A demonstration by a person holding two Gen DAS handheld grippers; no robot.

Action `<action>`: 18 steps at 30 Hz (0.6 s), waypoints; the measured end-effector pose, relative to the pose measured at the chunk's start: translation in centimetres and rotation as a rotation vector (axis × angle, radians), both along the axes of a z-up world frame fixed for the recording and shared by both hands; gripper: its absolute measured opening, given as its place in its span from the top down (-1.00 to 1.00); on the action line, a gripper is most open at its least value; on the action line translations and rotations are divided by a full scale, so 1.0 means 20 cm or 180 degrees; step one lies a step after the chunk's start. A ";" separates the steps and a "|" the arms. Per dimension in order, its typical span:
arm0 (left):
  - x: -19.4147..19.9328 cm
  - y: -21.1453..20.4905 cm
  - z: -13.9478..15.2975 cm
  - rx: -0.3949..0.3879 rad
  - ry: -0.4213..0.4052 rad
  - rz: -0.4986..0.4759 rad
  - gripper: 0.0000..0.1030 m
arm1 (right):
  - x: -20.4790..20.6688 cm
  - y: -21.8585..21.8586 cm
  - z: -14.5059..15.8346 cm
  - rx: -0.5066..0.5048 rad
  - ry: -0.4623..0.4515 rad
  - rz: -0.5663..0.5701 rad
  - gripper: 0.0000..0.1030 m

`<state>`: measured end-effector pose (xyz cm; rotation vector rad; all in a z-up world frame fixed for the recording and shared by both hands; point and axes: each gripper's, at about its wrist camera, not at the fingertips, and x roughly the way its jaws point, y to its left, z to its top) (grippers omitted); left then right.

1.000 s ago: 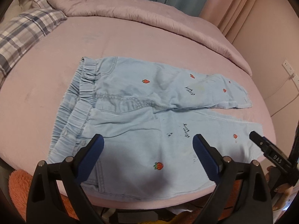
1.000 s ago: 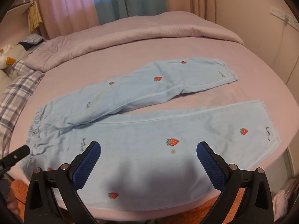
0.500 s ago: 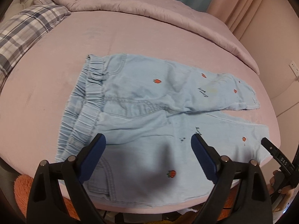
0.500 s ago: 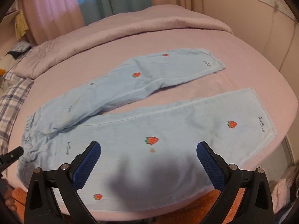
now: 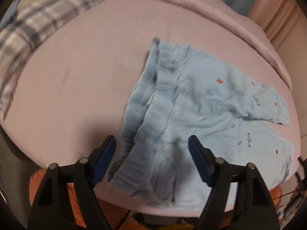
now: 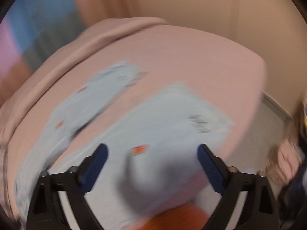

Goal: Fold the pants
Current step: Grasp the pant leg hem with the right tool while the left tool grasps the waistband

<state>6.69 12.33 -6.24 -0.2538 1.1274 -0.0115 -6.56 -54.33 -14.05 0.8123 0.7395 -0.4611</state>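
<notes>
I see the light-blue strawberry-print pants [image 5: 201, 115] spread flat on the pink bed [image 5: 76, 76]. My left gripper [image 5: 152, 158] and right gripper [image 6: 152, 162] both gape wide, empty. Near leg overhangs the edge; a sloppy pinch may drag it off.

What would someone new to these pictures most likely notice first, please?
Light blue pants with small red strawberries lie spread flat on a round pink bed, the legs parted and the waistband toward the plaid pillow. The left gripper is open at the waist end, and the right gripper is open over the near leg's cuff end, its view heavily blurred.
</notes>
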 end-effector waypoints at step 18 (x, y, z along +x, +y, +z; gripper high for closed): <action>-0.18 0.17 -0.05 -0.0810 0.0306 0.0112 -0.15 | -0.04 -0.29 -0.29 0.0534 0.0219 -0.0288 0.45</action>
